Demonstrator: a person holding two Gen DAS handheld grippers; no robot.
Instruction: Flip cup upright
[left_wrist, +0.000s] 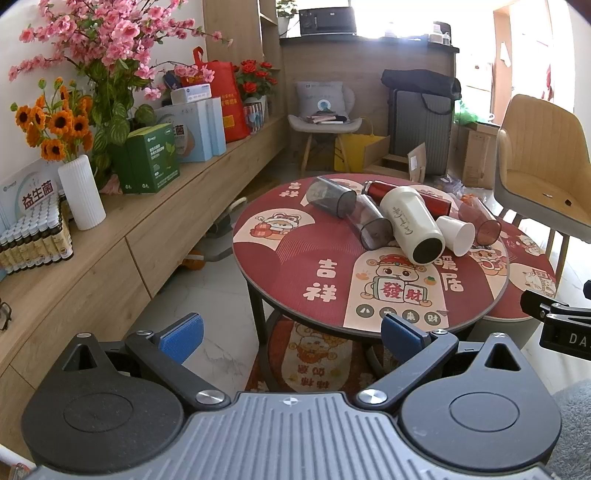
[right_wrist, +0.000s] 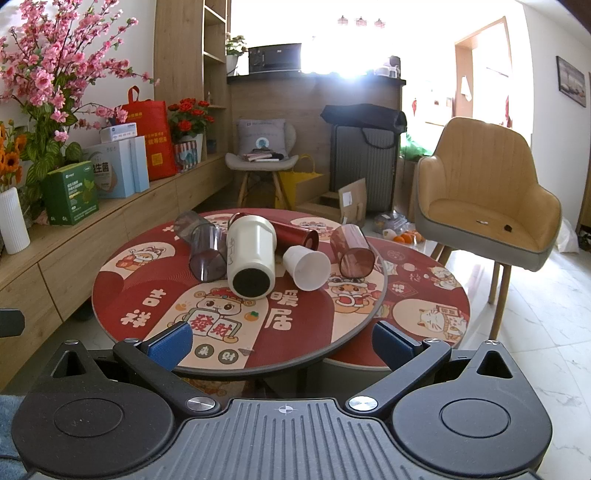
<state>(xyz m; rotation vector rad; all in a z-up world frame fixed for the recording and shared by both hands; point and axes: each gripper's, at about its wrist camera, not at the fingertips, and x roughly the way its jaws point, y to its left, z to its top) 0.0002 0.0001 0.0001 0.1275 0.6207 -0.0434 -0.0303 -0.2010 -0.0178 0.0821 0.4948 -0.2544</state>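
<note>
Approach step: both tools, left (left_wrist: 291, 334) and right (right_wrist: 282, 339), hung spread wide and empty short of the counter (right_wrist: 147, 295). 6 cups (right_wrist: 306, 267) lay toppled at 12 o'clock; next needs 1 chosen and reached.

Left gripper (left_wrist: 291, 338) jaws spread wide, empty; right gripper (right_wrist: 282, 341) likewise wide, empty, both level

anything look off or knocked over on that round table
Yes: every cup on the round red-patterned table lies on its side, none upright. The cream tumbler, small white plastic cup, two smoky clear cups, red-tinted cup and red metal bottle sit jumbled together.
</note>
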